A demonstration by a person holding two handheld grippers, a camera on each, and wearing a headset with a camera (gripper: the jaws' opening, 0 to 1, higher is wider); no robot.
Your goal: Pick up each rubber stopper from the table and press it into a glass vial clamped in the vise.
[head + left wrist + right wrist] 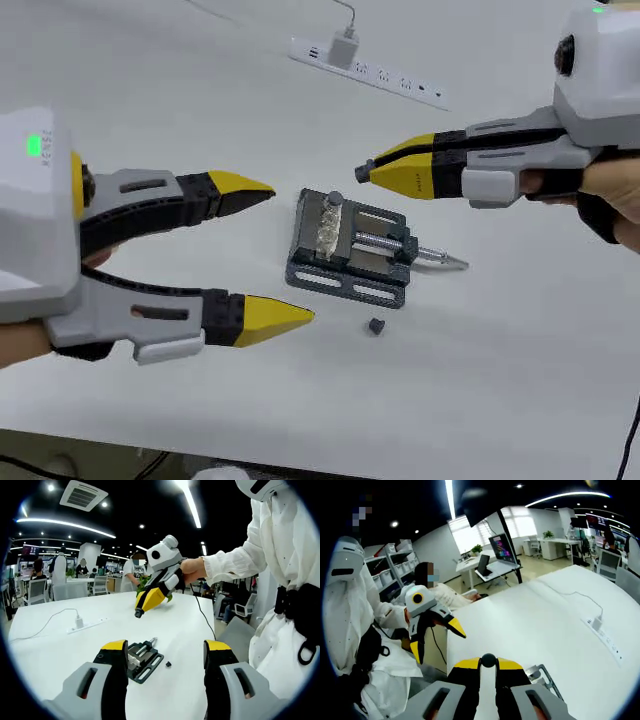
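In the head view the vise (pixel 350 262) is seen near the middle of the worktop (pixel 150 80). The vial (pixel 328 230) is clamped upright at the end of the vise toward the left edge. A grey top is borne by the vial; whether it is a stopper cannot be told. A loose stopper (pixel 375 326) lies just beside the vise, on the near-edge side. The left gripper (pixel 275 255) is held left of the vise, its jaws released wide and empty. The right gripper (pixel 368 172) is held above the vial and to its right, jaws clenched on a small dark held stopper (pixel 363 172).

In the left gripper view the vise (pixel 142 657) and loose stopper (pixel 168 663) are framed between the spread jaws. The right gripper (pixel 139 612) is seen beyond them, clear of the worktop.

In the right gripper view the held stopper (pixel 488 660) is pinched at the very jaw tips, and the left gripper (pixel 440 644) is well apart.

So shallow a pinch could probably let the held stopper be squeezed out under pressing. An off-axis push might tilt or crack the vial. The vise could also be slid, since it is steadied by nothing seen.
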